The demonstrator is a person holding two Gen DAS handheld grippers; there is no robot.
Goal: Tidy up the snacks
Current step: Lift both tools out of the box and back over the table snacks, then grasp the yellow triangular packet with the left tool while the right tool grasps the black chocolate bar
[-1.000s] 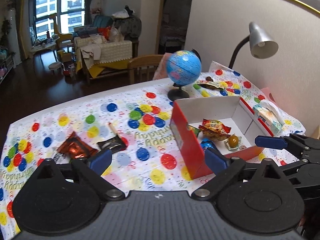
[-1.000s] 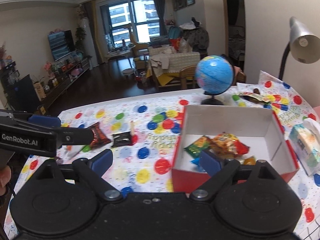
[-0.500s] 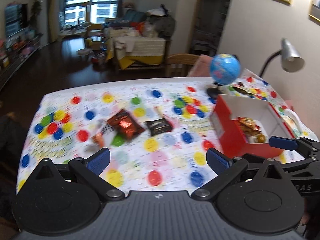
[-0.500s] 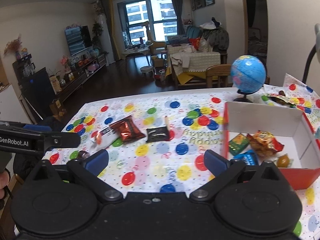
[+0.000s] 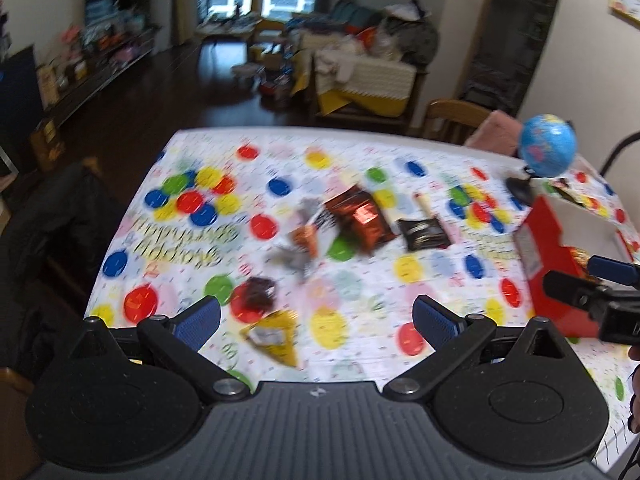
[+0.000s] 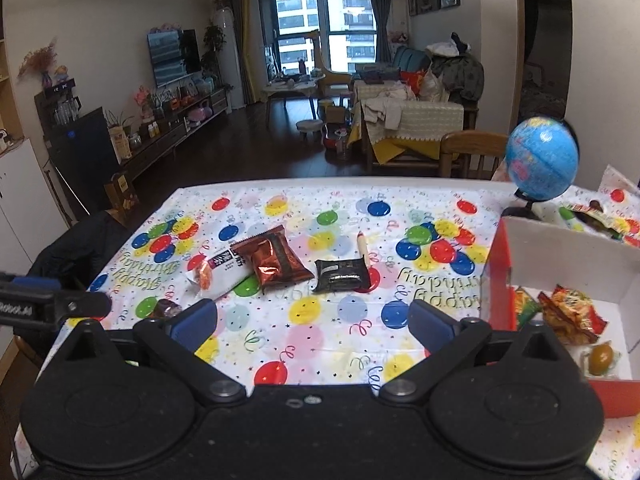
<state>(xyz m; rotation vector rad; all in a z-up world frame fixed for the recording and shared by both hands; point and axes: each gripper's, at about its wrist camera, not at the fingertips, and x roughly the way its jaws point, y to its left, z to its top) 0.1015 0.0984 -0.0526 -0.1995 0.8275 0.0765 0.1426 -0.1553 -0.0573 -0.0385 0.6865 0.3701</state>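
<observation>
Loose snacks lie mid-table: a shiny red-brown packet point(image 6: 272, 258), a black packet point(image 6: 340, 276), a white and orange packet point(image 6: 222, 270), a small dark candy point(image 6: 166, 308) and a thin stick point(image 6: 362, 246). The blurred left wrist view adds a yellow packet point(image 5: 272, 336) near my left gripper point(image 5: 316, 320), which is open and empty above the near edge. My right gripper point(image 6: 312, 322) is also open and empty, left of the red box point(image 6: 496, 272). Inside the box lie an orange-red packet point(image 6: 568, 312) and a golden candy point(image 6: 600, 354).
A blue globe point(image 6: 542, 160) stands behind the box at the table's far right. A wooden chair point(image 6: 468, 152) sits at the far edge. A dark garment point(image 6: 72, 248) hangs off the left side. The balloon-print cloth point(image 6: 320, 344) covers the table.
Both views have swung left, away from the box and toward the loose snacks. The box now sits at the right edge of each view. Both grippers stay open and empty.
</observation>
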